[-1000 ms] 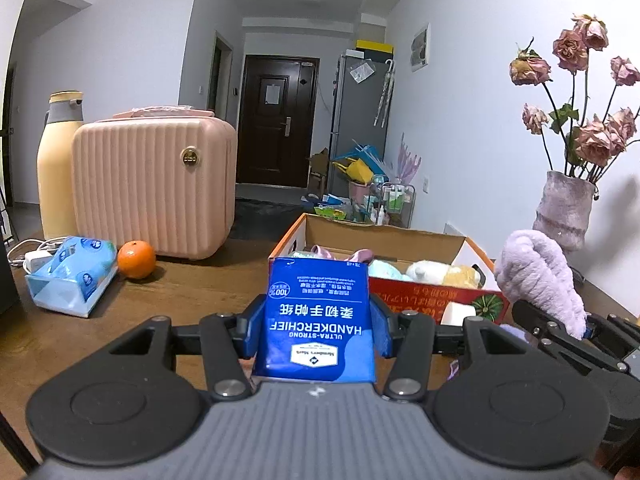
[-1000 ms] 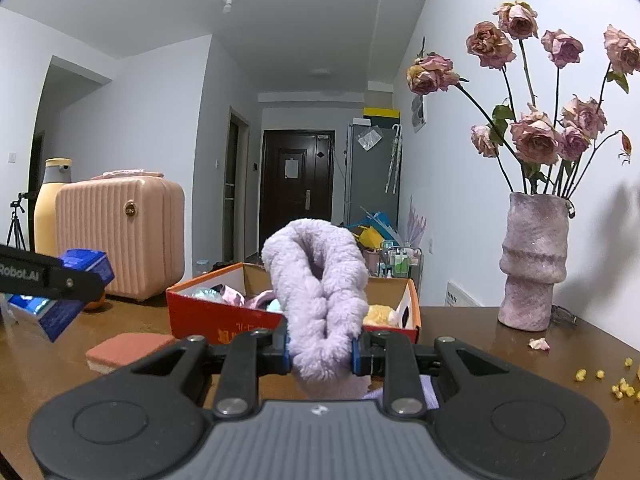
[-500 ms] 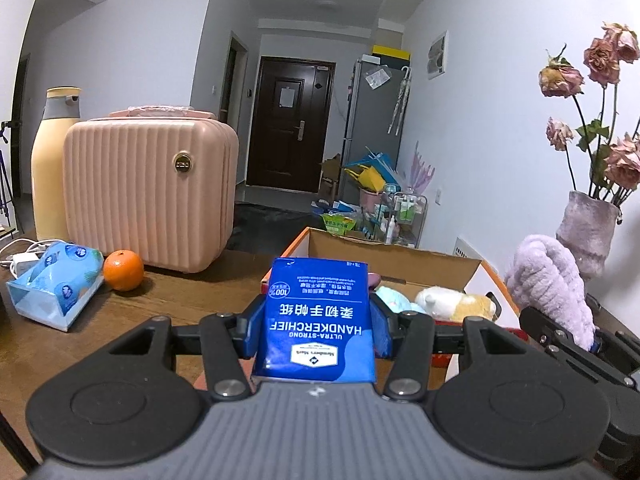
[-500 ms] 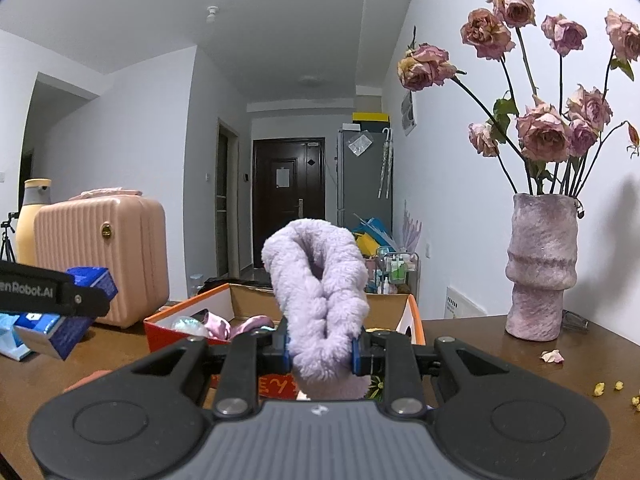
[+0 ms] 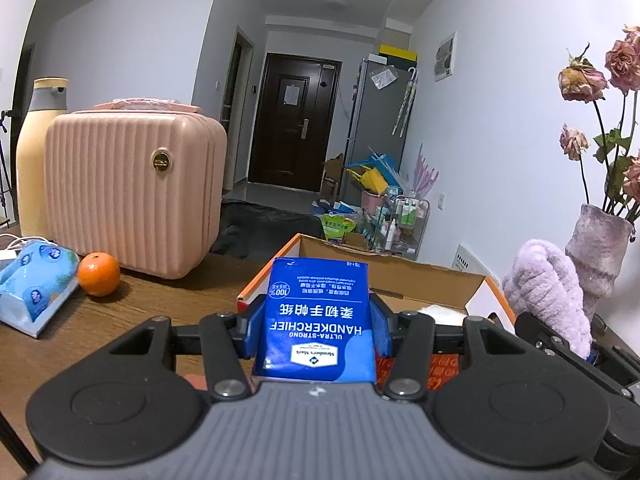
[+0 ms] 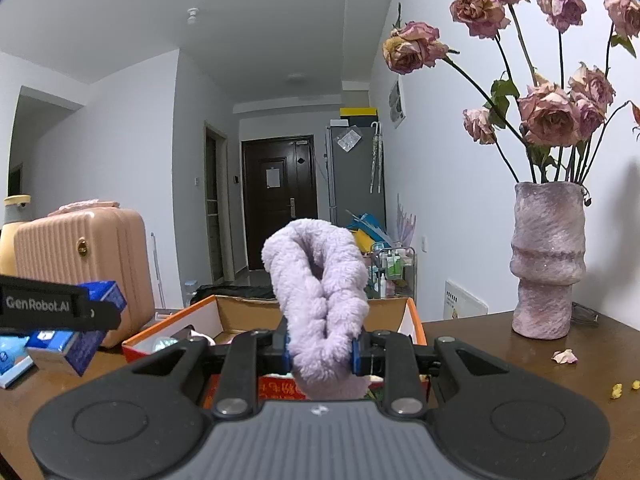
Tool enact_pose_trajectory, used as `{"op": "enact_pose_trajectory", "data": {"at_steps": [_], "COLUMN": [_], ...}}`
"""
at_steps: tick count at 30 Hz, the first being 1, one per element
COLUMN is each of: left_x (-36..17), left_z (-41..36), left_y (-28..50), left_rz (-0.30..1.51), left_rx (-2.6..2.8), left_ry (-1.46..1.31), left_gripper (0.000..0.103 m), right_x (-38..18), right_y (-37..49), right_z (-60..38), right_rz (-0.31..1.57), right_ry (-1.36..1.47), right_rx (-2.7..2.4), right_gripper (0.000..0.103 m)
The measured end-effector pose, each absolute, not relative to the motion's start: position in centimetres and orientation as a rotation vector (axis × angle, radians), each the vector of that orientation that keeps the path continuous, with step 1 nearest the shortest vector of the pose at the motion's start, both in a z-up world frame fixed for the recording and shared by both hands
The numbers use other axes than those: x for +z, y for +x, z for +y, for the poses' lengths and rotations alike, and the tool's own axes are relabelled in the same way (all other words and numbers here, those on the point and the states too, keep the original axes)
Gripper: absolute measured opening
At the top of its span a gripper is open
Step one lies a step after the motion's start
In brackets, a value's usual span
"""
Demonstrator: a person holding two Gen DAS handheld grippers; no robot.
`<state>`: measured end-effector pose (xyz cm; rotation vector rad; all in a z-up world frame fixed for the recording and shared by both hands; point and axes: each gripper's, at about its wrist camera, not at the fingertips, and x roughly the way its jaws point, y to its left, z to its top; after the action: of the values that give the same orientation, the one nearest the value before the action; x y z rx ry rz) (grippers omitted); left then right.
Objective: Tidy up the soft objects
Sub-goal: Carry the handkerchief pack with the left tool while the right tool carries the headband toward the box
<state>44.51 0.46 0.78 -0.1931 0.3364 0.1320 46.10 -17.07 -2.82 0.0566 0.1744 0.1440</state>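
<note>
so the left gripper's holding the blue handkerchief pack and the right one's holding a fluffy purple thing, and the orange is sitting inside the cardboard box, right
Not quite. The orange is not in the cardboard box; the left wrist view shows it on the table, between the pink case and a tissue pack. The rest holds: the left gripper holds the handkerchief pack, and the right gripper holds the fluffy purple thing.

Orange cardboard box (image 5: pixel 404 276): contents largely hidden behind blue handkerchief pack (image 5: pixel 316 324). Dried pink roses (image 5: pixel 600 80) cut by right edge. Small print on the pack illegible.
</note>
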Motion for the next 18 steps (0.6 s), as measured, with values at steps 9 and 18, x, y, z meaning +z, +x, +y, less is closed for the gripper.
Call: {"op": "enact_pose_trajectory", "data": {"at_steps": [9,18], "left_x": [0.4,0.5], "left_z": [-0.1,-0.7], "left_y": [47.3,50.6], "left_rz": [0.346,0.339], "left_rx": [0.125,0.128], "left_ry": [-0.205,-0.213], "left_gripper": [0.052,0.052], "right_x": [-2.8,-2.7], "right_y": [48.7,51.5], "right_z": [-17.1,-17.1], "right_rz": [0.185,0.200], "right_ry": [0.074,0.089], "right_rx": [0.128,0.106], "right_gripper": [0.025,0.025]}}
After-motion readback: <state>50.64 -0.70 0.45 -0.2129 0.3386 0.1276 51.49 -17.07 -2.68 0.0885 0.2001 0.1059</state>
